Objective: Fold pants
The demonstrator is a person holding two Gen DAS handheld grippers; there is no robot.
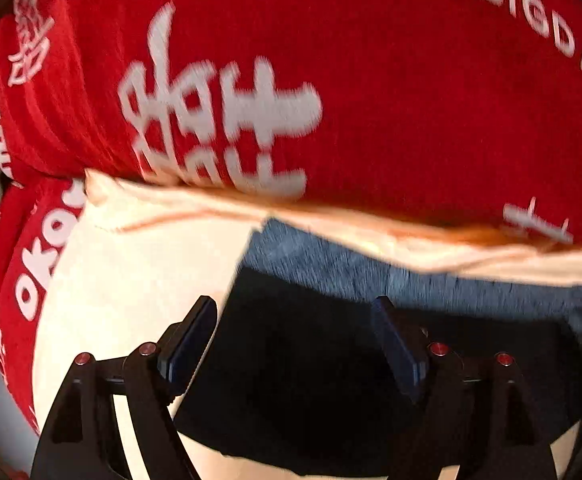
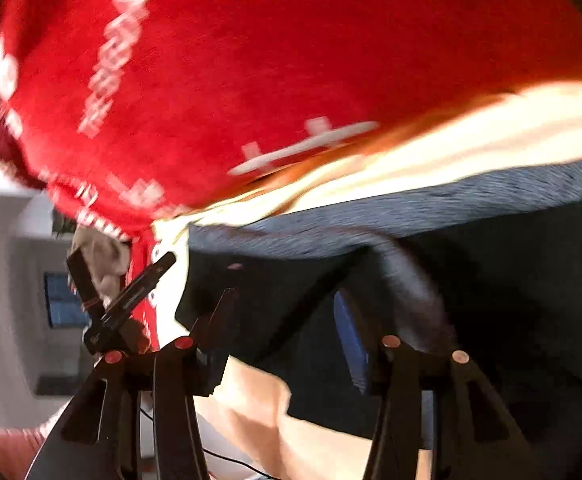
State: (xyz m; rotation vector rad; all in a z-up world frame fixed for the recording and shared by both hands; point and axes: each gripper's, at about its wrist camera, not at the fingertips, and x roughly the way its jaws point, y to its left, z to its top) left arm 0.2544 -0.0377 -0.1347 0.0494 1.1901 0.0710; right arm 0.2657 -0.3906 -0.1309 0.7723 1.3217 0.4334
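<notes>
Both wrist views are angled steeply down, close over dark pants on cream sheet; the red printed blanket is shared behind.

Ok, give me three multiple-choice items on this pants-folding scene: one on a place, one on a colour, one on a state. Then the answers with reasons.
1. Where does the cream sheet lie relative to the dark pants?
A. Under the pants
B. On top of the pants
C. Rolled up inside them

2. What colour is the blanket with white lettering?
A. Green
B. Red
C. Yellow

3. How does the left gripper stand?
A. Shut on the blanket
B. Shut on a hanger
C. Open, pads clear of the cloth

Answers:
1 A, cream shows all around the pants' edges.
2 B, red fills the upper part of both wrist views.
3 C, its fingers stand apart over the pants, with a gap showing between them.
</notes>
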